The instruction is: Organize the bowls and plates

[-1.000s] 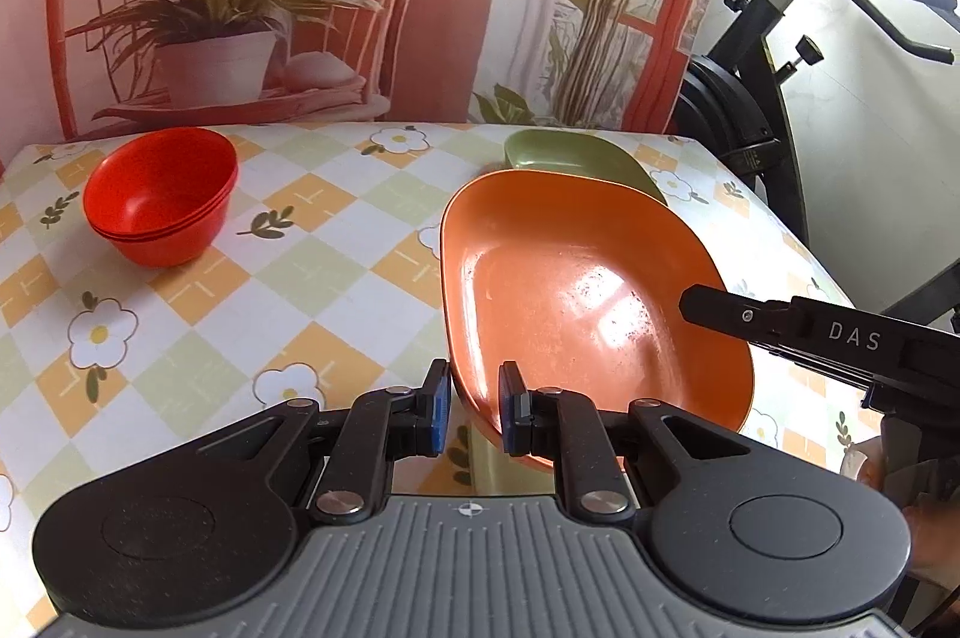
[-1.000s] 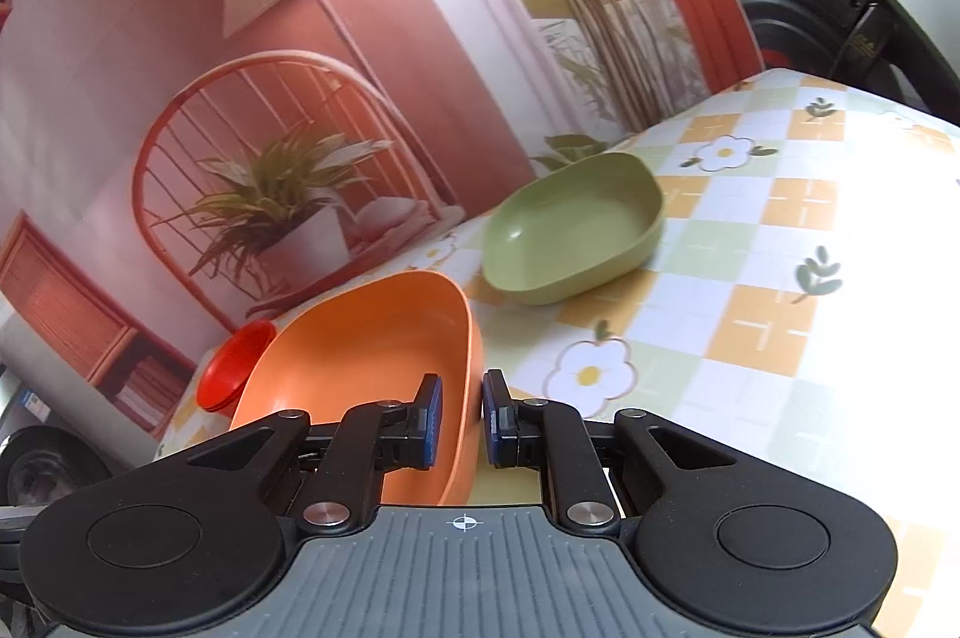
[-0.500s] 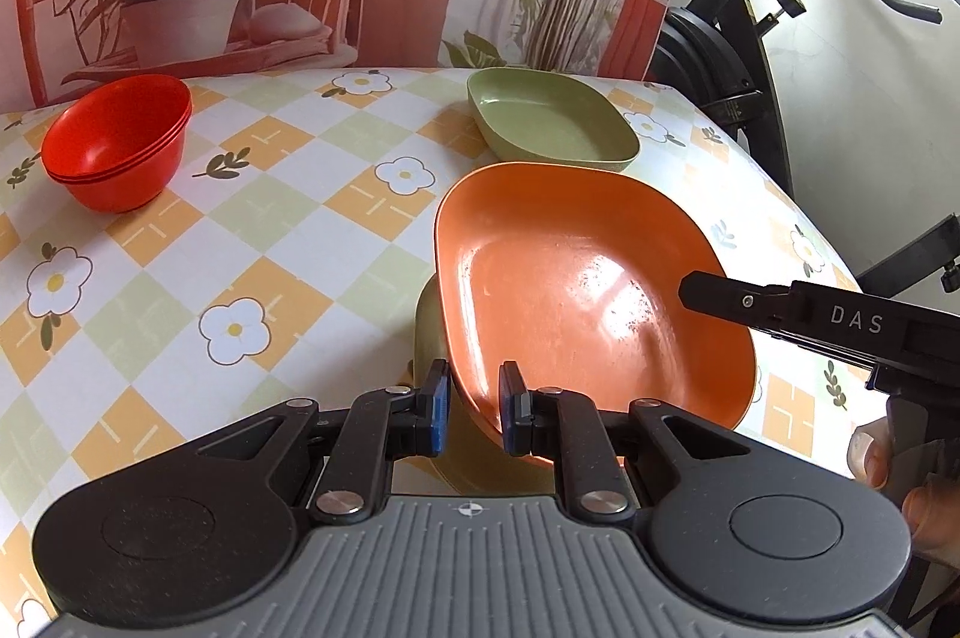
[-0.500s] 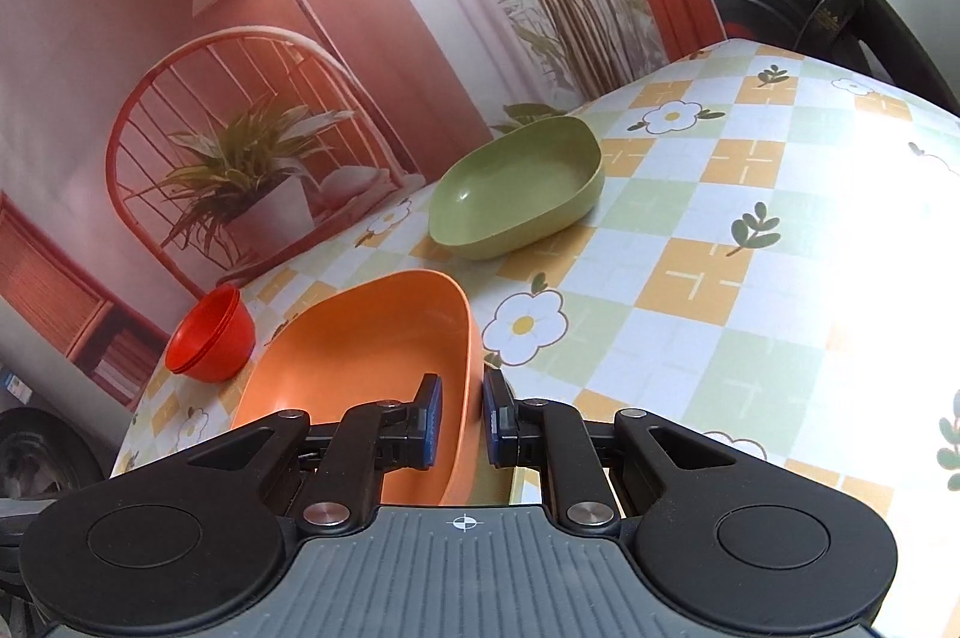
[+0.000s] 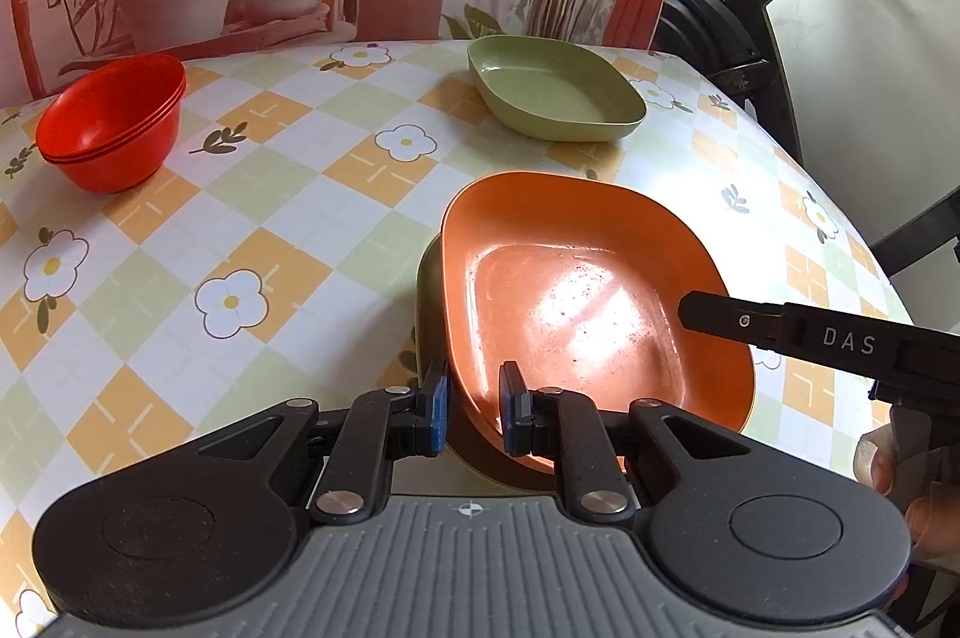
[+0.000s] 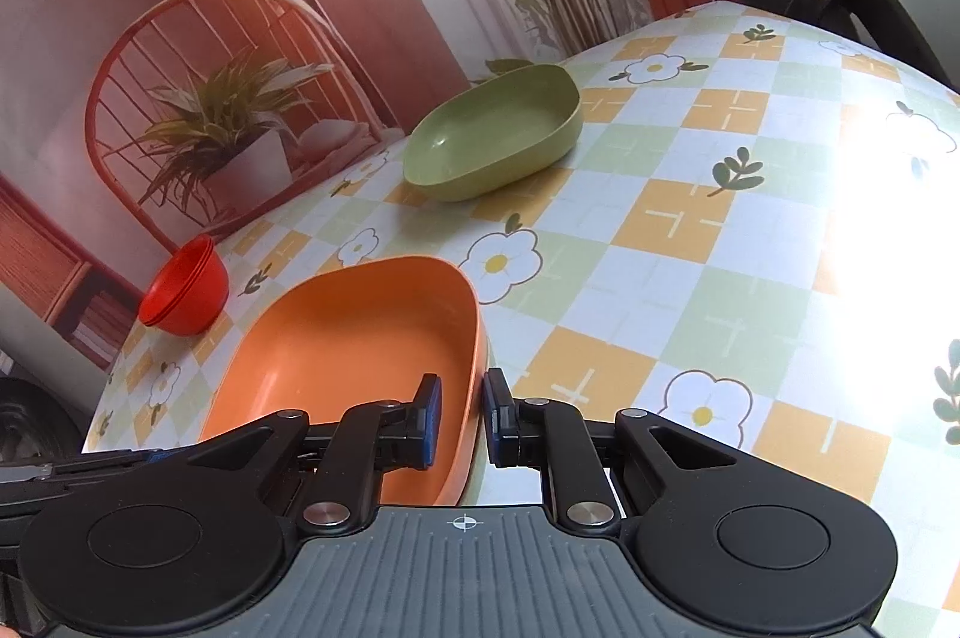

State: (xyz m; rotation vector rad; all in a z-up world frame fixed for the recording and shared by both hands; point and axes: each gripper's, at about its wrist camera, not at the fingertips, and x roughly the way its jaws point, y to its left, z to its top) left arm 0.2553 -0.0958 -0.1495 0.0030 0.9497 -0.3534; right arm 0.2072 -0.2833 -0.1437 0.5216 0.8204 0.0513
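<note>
Both tongs clench the orange plate — left tongs (image 5: 472,407) on its near rim, right tongs (image 6: 461,413) on the opposite rim, keeping the orange plate (image 5: 576,296) level above an olive dish underneath on the worktop (image 5: 288,194). Green plate (image 5: 555,95) waits beyond, apart — likely the stacking spot.

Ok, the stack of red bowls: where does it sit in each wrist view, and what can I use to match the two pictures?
Left wrist view: the red bowls stand at the far left of the table, upper left of the picture.
Right wrist view: the red bowls appear small at mid-left, by the table's far edge.
Shared landmark: the green dish, alone on the checked cloth beyond the orange dish that both grippers clamp.
</note>
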